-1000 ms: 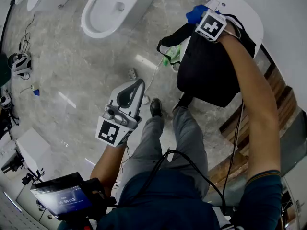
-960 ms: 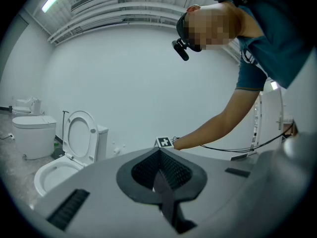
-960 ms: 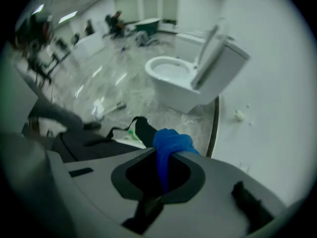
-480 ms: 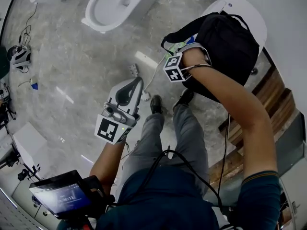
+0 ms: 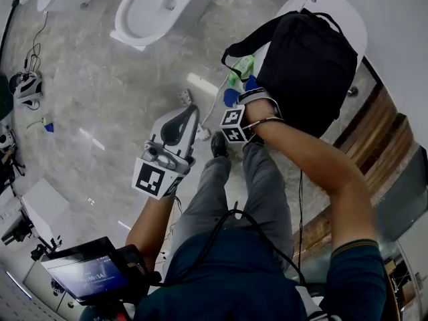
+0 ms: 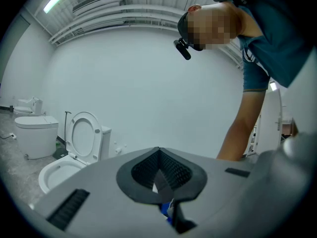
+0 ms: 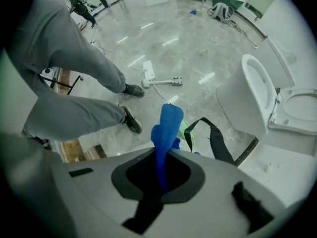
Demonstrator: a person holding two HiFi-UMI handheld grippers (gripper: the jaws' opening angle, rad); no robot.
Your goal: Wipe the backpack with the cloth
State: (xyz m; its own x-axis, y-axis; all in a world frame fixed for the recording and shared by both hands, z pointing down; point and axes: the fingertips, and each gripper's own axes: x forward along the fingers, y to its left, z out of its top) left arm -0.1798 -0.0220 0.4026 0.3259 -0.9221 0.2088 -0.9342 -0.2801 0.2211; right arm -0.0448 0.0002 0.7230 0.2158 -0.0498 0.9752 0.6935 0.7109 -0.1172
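Note:
A black backpack (image 5: 304, 65) rests on a shut white toilet lid (image 5: 348, 15) at the upper right of the head view, its strap (image 7: 215, 140) hanging off the left side. My right gripper (image 5: 235, 105) is at the bag's lower-left edge, shut on a blue cloth (image 5: 231, 97). In the right gripper view the blue cloth (image 7: 166, 130) sticks up out of the closed jaws of the right gripper (image 7: 160, 157). My left gripper (image 5: 192, 118) hangs mid-air over the floor, well left of the bag. The left gripper (image 6: 158, 155) has its jaws together with nothing between them.
An open white toilet (image 5: 157, 9) stands at the top. A power strip with cable (image 5: 184, 101) lies on the marble floor near the person's shoes (image 5: 217, 149). A green item (image 5: 242, 69) sits beside the bag. Wooden boards (image 5: 374, 146) run along the right wall.
My right gripper has swept with the blue cloth from the top of the backpack down its left side to the lower-left edge. The left gripper has stayed put.

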